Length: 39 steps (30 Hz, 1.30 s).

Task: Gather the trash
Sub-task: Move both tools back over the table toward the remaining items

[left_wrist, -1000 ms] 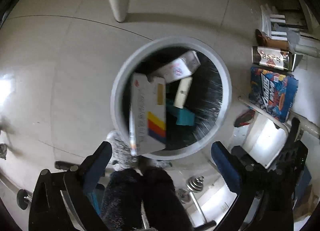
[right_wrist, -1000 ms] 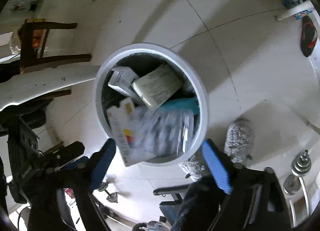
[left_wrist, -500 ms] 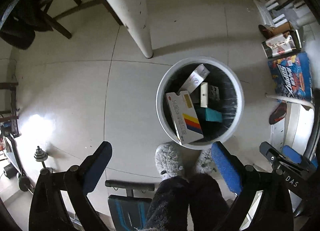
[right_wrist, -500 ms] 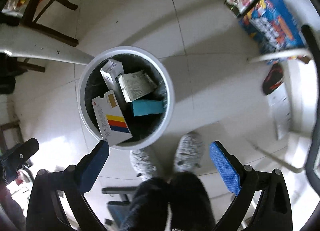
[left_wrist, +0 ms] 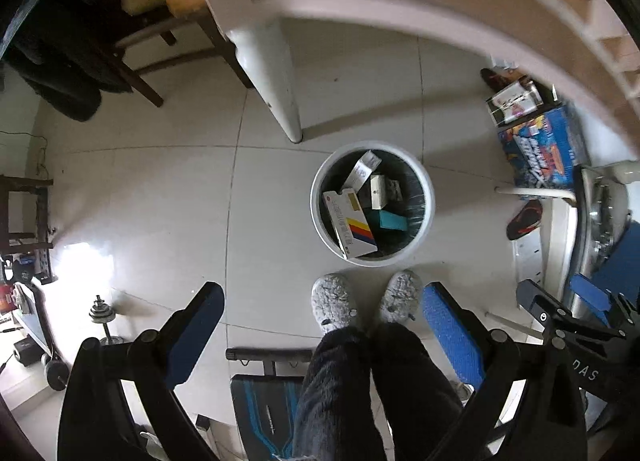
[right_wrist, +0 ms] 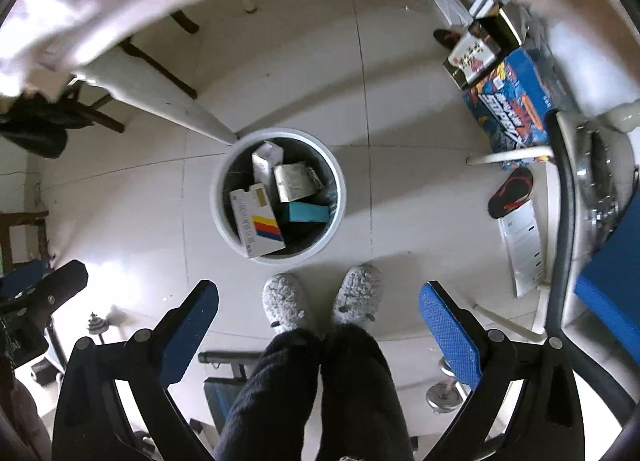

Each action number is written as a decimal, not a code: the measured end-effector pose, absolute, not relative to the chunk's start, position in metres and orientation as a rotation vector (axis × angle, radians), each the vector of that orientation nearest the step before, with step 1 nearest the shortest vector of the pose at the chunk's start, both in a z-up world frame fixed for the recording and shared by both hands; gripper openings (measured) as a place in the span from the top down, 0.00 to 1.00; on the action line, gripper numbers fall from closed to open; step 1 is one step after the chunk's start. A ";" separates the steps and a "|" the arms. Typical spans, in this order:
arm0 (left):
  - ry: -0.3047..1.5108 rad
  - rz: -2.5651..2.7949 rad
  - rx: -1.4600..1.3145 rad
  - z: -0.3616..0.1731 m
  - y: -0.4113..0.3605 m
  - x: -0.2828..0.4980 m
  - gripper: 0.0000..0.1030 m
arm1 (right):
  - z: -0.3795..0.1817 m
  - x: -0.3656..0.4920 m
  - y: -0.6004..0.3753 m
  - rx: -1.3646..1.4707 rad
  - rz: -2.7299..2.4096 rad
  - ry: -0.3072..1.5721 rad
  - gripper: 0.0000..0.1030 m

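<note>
A round white trash bin (left_wrist: 428, 197) (right_wrist: 218, 197) stands on the tiled floor far below both grippers. It holds several boxes: a white box with a red, yellow and blue stripe (left_wrist: 352, 225) (right_wrist: 258, 221), a teal box (left_wrist: 392, 220) (right_wrist: 308, 212) and smaller white boxes (left_wrist: 362, 171) (right_wrist: 266, 159). My left gripper (left_wrist: 323, 309) is open and empty, high above the floor. My right gripper (right_wrist: 319, 307) is open and empty, level with it.
The person's grey slippers (left_wrist: 334, 303) (right_wrist: 358, 293) and dark trouser legs stand just in front of the bin. A white table edge (left_wrist: 440, 1) arcs overhead, its leg (left_wrist: 276, 77) beside the bin. Boxes (right_wrist: 516, 101), a sandal (right_wrist: 512, 193) and dumbbells (left_wrist: 102, 315) lie around.
Both grippers have risen well away from the bin, which now looks much smaller. The striped box has settled in the bin. The table edge has come into view.
</note>
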<state>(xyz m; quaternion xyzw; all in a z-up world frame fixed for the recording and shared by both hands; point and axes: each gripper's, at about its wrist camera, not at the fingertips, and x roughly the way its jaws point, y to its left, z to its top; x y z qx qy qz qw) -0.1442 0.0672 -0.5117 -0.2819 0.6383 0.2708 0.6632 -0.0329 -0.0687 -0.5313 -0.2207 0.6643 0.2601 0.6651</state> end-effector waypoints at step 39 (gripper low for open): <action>1.441 0.767 -0.556 -0.402 0.104 0.128 0.01 | -0.398 0.259 0.056 -1.582 1.126 1.209 0.02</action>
